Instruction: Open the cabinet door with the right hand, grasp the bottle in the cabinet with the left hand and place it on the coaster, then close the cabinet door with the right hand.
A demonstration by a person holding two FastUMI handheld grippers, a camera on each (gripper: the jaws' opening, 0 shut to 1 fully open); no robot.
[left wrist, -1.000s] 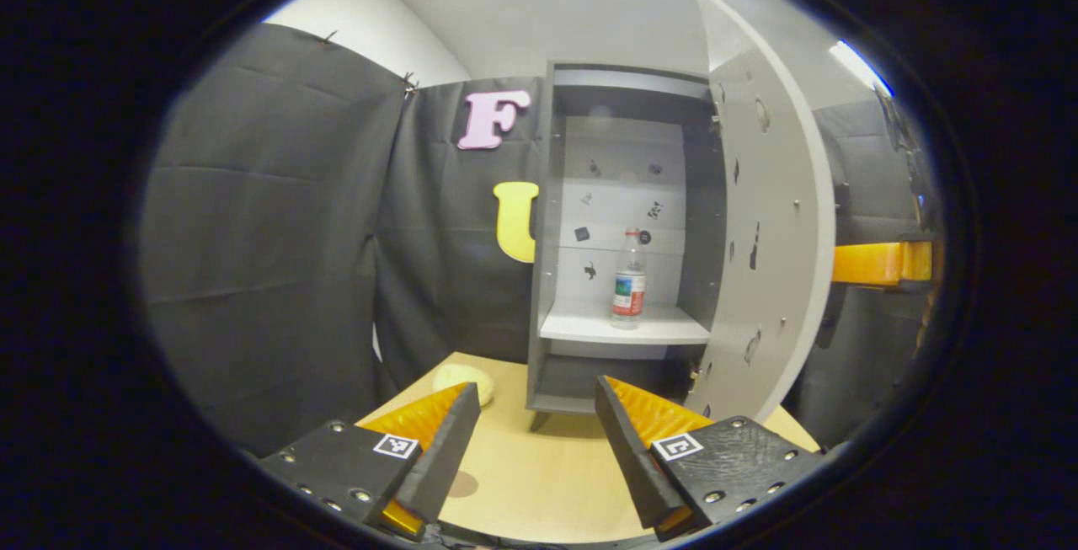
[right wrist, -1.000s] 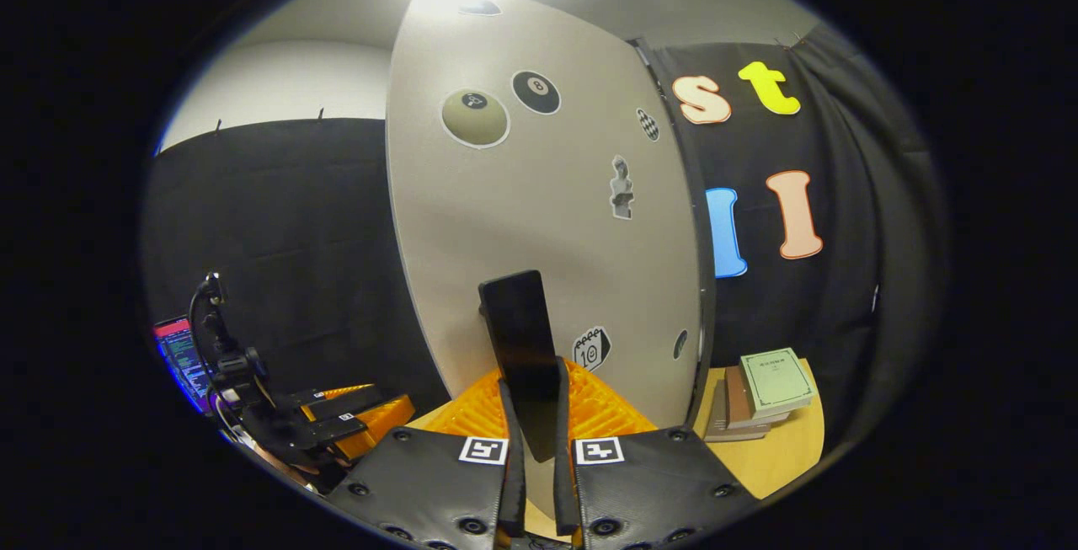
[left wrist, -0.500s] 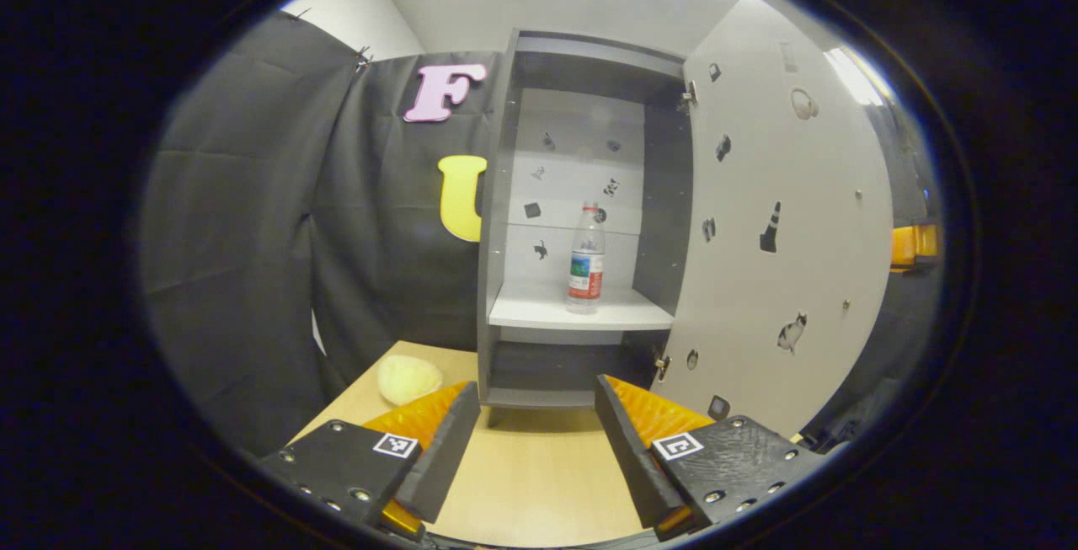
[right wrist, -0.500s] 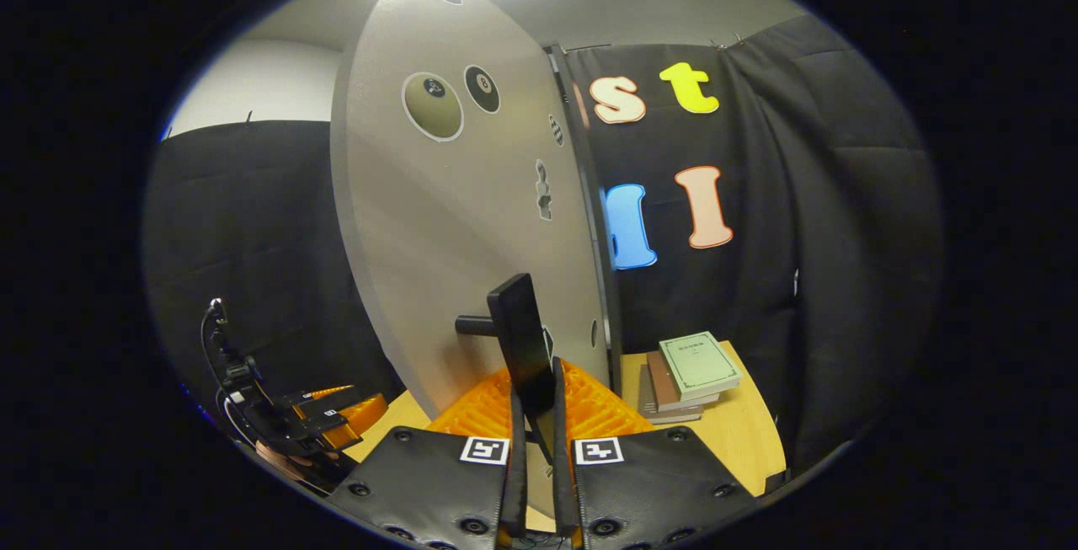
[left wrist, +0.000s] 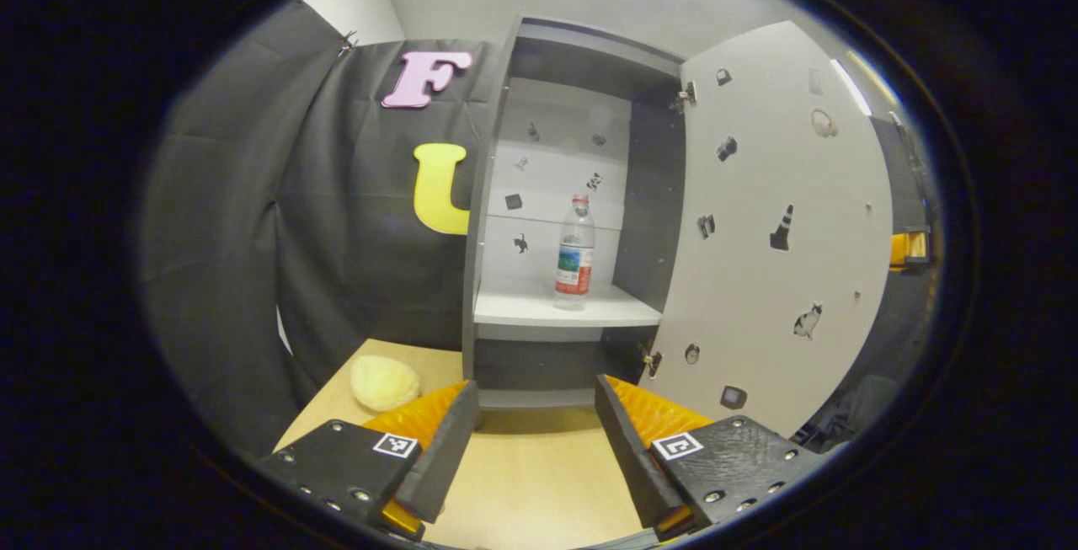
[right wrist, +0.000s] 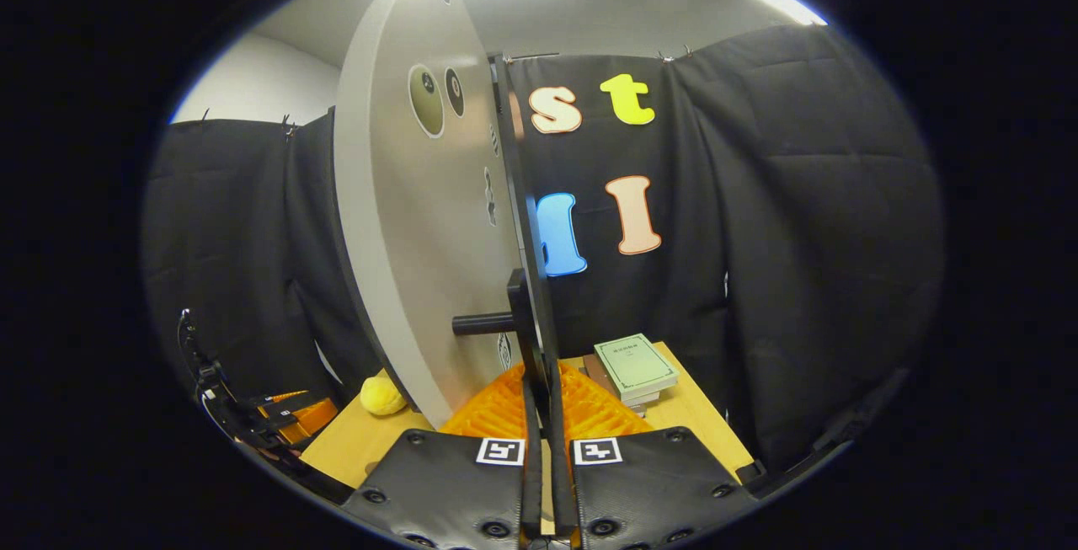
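The cabinet door [left wrist: 783, 230] stands swung wide, its inner face turned toward the left gripper view, and the right gripper [right wrist: 546, 415] has its jaws pressed together on the dark handle [right wrist: 526, 323] that stands off the door's outer face. The left gripper [left wrist: 535, 449] hovers low over the worktop [left wrist: 539, 483] in front of the cabinet [left wrist: 573, 196], jaws spread well apart and holding nothing. The bottle [left wrist: 574, 253] stands upright on the cabinet's shelf [left wrist: 556, 312], near that shelf's front edge and toward its right side, close to the dark inner wall.

The step in hand looks like the reach for the bottle. To do it well, the right hand should hold the door steady at this wide angle so it does not drift into the reach path. The left jaws should rise to the bottle's mid-body, about the label, and enter level over the shelf's front edge, straddling the bottle without nudging it. It looks light and could tip.

A yellowish, rounded object [left wrist: 384, 381] lies near the worktop's far left edge; whether it is the coaster I cannot tell.
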